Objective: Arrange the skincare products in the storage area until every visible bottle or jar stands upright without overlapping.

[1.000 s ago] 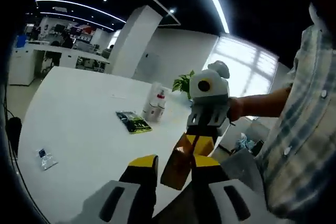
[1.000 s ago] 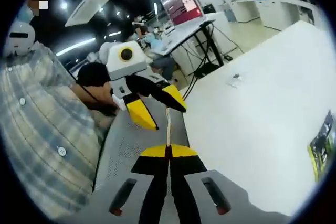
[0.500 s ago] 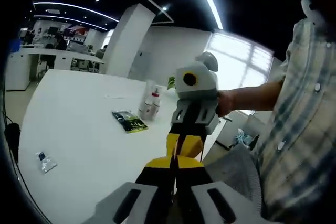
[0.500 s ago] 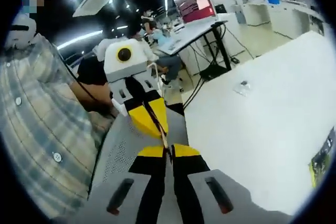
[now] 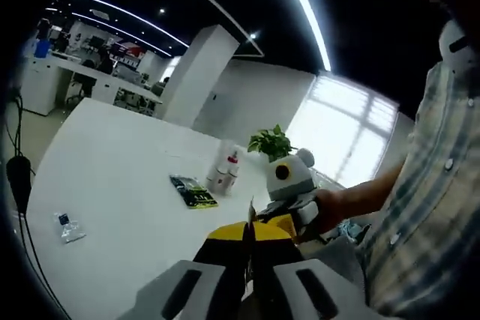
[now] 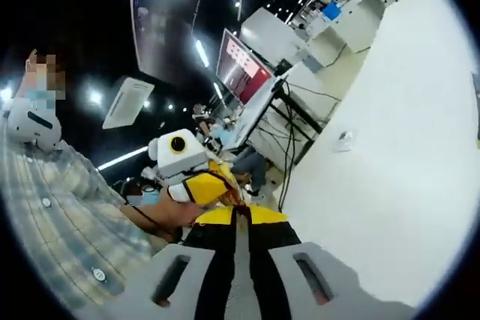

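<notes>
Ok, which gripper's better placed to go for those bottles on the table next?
Probably the left gripper. The bottles stand ahead of it on the white table, past the dark packet. The right gripper faces the person and a bare stretch of table. Both are shut and need to open first.

Dim ceiling, window (image 5: 346, 127) glare, fisheye edges warped, perhaps slight blur.

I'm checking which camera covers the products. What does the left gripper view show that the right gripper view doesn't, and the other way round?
The left gripper view has the bottles, a dark packet and a potted plant. The right gripper view has a monitor on a desk. Both share the white table, the small clear bag and shut jaws.
</notes>
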`<state>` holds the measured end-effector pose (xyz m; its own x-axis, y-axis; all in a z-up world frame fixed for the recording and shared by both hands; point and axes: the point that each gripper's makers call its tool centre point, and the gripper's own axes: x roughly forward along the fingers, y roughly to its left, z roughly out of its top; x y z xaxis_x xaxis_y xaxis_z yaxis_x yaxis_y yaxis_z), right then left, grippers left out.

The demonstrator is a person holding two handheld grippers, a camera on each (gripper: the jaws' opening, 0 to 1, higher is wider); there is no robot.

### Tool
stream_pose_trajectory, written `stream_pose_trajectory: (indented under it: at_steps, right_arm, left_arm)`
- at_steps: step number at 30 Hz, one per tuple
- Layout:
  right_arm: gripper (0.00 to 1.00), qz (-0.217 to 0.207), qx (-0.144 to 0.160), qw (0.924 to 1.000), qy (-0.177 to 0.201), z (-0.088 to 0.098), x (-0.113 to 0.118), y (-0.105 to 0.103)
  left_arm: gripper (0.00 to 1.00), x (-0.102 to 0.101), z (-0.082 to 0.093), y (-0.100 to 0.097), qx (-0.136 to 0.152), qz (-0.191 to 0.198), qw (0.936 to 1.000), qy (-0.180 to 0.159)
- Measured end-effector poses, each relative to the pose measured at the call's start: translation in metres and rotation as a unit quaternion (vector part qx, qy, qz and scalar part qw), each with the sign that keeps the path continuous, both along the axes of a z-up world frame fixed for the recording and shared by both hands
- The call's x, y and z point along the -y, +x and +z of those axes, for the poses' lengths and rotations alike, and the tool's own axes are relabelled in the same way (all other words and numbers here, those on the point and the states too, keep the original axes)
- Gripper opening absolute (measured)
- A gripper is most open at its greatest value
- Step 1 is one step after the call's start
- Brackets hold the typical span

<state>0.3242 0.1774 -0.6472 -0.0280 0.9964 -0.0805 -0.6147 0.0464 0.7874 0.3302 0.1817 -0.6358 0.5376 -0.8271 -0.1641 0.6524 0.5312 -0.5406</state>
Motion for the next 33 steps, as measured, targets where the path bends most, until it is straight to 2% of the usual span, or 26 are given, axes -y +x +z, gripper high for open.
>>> stream_pose_trajectory:
  at_steps: [4,6,10,14,22,26,28,29,31,33]
  right_arm:
    - [0.0,-0.003,0.006,1.0,-0.002,0.001,0.003,0.001]
    - [0.0,0.001,-0.022,0.9998,0.004,0.004,0.003,0.001]
    - [0.0,-0.007,-0.036,0.9993,0.013,0.011,0.009,0.011]
    - [0.0,-0.008,-0.029,0.9995,0.012,0.017,0.012,0.017]
    - [0.0,0.001,-0.045,0.999,0.004,0.025,0.012,0.024]
    - [0.0,0.01,-0.035,0.9993,0.0,0.029,0.008,0.025]
    - [0.0,0.007,-0.025,0.9997,0.0,0.031,0.005,0.025]
    - [0.0,0.0,-0.018,0.9998,0.003,0.032,0.004,0.027]
    - [0.04,-0.03,-0.001,0.9995,0.01,0.035,0.002,0.036]
    - [0.13,-0.066,0.022,0.9976,-0.005,0.026,0.008,0.045]
  left_arm:
    - [0.0,0.002,0.0,-0.001,-0.001,-0.004,1.0,-0.002]
    - [0.0,0.002,0.001,-0.001,-0.001,-0.005,1.0,-0.005]
    - [0.01,0.003,0.002,-0.002,-0.007,-0.008,0.9999,-0.012]
    - [0.01,0.006,-0.002,-0.004,-0.012,-0.017,0.9998,-0.005]
    - [0.01,0.015,-0.012,-0.011,-0.033,-0.048,0.9983,0.008]
    - [0.01,0.019,-0.017,-0.016,-0.035,-0.059,0.9973,0.025]
    - [0.0,0.016,-0.019,-0.015,-0.031,-0.053,0.9976,0.031]
    - [0.0,0.013,-0.017,-0.012,-0.027,-0.044,0.9982,0.03]
    - [0.0,0.007,-0.015,-0.008,-0.04,-0.03,0.9986,0.013]
    - [0.0,0.003,-0.011,-0.003,-0.035,-0.016,0.9993,0.003]
